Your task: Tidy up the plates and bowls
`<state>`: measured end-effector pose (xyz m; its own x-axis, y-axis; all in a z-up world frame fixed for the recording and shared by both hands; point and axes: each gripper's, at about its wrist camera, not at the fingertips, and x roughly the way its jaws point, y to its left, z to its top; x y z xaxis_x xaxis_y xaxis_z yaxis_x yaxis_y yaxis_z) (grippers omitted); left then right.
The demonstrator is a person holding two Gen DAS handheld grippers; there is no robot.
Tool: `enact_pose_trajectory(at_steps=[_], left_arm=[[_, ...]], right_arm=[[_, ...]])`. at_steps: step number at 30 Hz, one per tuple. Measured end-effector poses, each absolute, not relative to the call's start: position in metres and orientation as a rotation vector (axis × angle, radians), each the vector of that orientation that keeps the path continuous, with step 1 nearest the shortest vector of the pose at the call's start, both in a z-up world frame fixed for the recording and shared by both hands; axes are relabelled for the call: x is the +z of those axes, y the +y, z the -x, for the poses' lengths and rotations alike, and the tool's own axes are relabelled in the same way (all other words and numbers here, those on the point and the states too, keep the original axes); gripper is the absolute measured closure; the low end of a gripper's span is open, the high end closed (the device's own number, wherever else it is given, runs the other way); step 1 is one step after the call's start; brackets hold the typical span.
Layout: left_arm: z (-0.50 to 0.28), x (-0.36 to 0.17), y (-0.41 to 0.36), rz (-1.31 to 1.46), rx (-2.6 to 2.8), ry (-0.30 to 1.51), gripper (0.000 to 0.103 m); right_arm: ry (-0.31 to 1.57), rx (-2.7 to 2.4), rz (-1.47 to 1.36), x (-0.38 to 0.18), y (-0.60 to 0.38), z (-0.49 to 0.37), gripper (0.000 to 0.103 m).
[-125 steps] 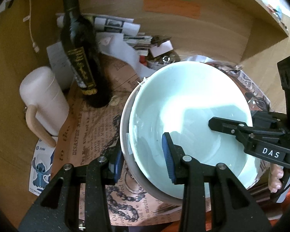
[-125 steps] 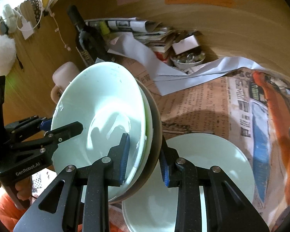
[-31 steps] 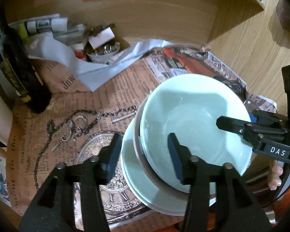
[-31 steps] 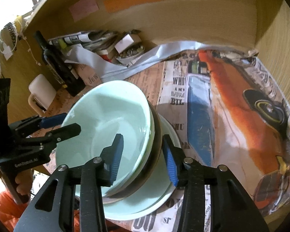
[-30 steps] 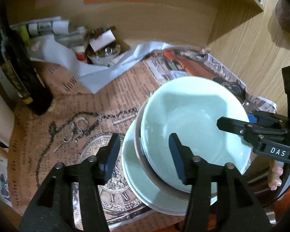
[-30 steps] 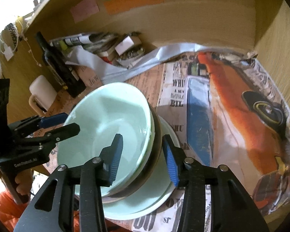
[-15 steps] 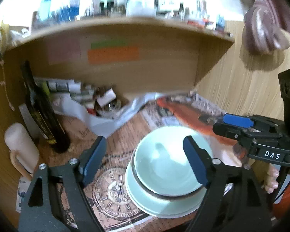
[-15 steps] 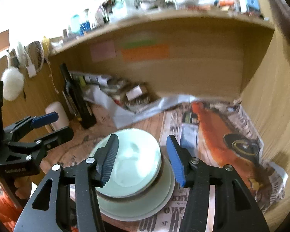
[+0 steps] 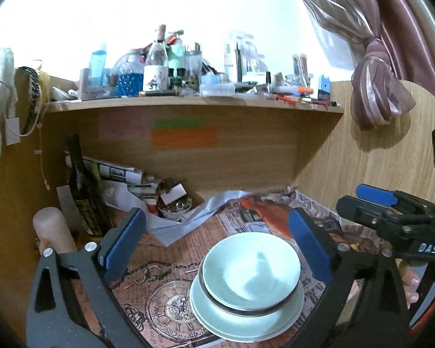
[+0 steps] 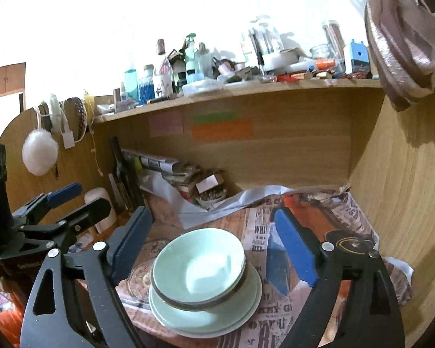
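**Bowls nested on plates, both grippers wide and empty**

We count one pale green bowl [image 9: 250,266] nested in a second, dark-rimmed bowl [image 9: 248,307], and under them what looks like two stacked plates [image 9: 237,323], the lower showing only as a thin white edge. The stack sits on the newspaper-covered desk [image 9: 171,249] under a cluttered shelf [image 9: 194,107]. One dark bottle [image 9: 82,191] and one pink mug [image 9: 53,233] stand at the left.

Our left gripper [image 9: 214,245] has its fingers [image 9: 123,242] spread far apart and opening further; nothing is between them, and the stack lies clear beyond the blue pads. Our right gripper [image 10: 211,246] is likewise opening, wide and empty, touching nothing.

The left wrist view shows the right gripper at its right edge, with fingertips of the hand [image 9: 410,282] holding it. The right wrist view shows instead the left gripper at its left edge, a white pompom [image 10: 40,153] hanging on the side panel, and the orange car printed on the newspaper.
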<state>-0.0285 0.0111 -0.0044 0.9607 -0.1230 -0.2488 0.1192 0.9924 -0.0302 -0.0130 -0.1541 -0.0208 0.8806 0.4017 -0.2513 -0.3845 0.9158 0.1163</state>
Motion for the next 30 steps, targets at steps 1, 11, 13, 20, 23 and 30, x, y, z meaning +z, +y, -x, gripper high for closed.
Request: enact_pose_trajectory(at_steps=[1,11,13,20,23,30], left_arm=[[0.0300,-0.0046,0.0111,0.016,-0.117,0.248,0.002],[0.0328,-0.0103,0.0147,0.036,-0.093,0.237,0.000],[0.0327,-0.0107,0.0141,0.035,-0.093,0.237,0.000],[0.0315,-0.0121,0.0146,0.037,-0.095,0.236,0.000],[0.0309,-0.0132,0.0146,0.036,-0.094,0.238,0.000],[0.0297,-0.0144,0.0158,0.039,-0.096,0.245,0.000]], right_arm=[[0.271,0.410,-0.065,-0.0205,-0.1541,0.0145,0.012],[0.242,0.399,-0.073,-0.0223,-0.1541,0.0244,0.000],[0.245,0.401,-0.073,-0.0226,-0.1534,0.0241,0.000],[0.251,0.406,-0.079,-0.0242,-0.1524,0.0228,0.000],[0.255,0.410,-0.078,-0.0254,-0.1510,0.0220,0.000],[0.258,0.415,-0.073,-0.0262,-0.1473,0.0221,0.000]])
